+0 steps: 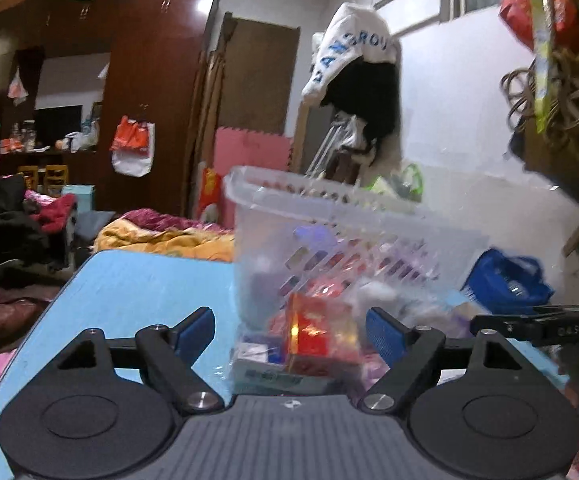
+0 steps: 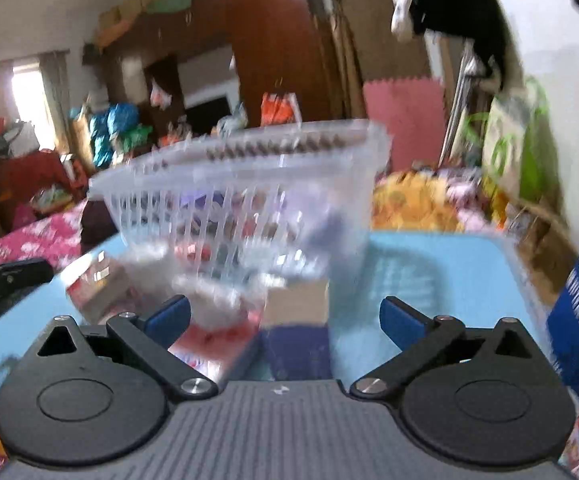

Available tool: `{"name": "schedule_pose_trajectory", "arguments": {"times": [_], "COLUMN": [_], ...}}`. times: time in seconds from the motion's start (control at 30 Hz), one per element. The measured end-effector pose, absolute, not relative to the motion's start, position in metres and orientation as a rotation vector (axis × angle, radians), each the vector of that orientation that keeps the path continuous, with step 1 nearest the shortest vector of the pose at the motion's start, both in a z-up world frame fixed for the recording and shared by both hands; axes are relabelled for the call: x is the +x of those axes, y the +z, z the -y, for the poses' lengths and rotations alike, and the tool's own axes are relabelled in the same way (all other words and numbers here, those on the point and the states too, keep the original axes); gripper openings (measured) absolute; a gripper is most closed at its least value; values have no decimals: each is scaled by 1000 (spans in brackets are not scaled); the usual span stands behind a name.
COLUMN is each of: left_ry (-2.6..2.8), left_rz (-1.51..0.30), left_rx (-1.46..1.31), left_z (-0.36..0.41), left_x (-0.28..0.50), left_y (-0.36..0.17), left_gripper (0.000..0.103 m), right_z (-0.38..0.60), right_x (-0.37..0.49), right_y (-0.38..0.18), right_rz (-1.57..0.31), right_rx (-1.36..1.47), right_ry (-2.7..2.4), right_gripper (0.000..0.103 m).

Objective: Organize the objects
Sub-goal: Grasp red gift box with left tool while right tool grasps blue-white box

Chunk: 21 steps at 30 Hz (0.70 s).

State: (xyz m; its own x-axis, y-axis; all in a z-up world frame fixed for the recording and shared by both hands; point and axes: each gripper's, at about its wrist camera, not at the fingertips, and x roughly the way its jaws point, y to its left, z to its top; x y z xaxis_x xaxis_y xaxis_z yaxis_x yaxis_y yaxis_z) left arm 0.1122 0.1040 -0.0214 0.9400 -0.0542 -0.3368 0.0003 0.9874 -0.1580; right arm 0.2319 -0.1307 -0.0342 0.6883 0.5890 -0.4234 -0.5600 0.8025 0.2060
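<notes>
The clear slatted basket (image 1: 353, 216) sits on the blue table (image 1: 137, 280), and it is my landmark for everything here. It stands tilted and blurred in both views, with small packets and boxes showing through its walls. Right in front of the basket, a red box (image 1: 309, 328) lies against its near wall, seen from my left side. From my right side, a brown and dark blue box (image 2: 297, 320) lies before the basket, with a red and white packet (image 2: 93, 288) to the basket's left. My left gripper (image 1: 289, 328) has its jaws spread wide, nothing pinched. My right gripper (image 2: 285, 316) gapes wide too, the pads clear of the boxes. Behind the basket, a yellow blanket (image 1: 161, 236) is heaped.
</notes>
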Motion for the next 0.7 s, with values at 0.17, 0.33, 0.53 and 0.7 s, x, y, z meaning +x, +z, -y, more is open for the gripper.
{"name": "schedule_pose_trajectory", "arguments": {"times": [0.17,0.33,0.53,0.7], "left_ry": [-23,-21,-22,-9], "left_rz": [-383,-402,-407,-408], "left_rx": [-120,-92,-48,3], "left_z": [-96,-85,-75,-64], "left_x": [127,135,145,146], "left_y": [-26,-31,-33,-32], "left_gripper": [86,86,86,86], "right_z": [128,131,128,127], "right_x": [236,233,232,232], "right_y": [-39,-41,-39,-38], "right_rz": [-529,-526,-510,-513], "right_rx": [50,52,22,20], "right_ry": [621,601,563,568], "right_gripper": [84,64,51,47]}}
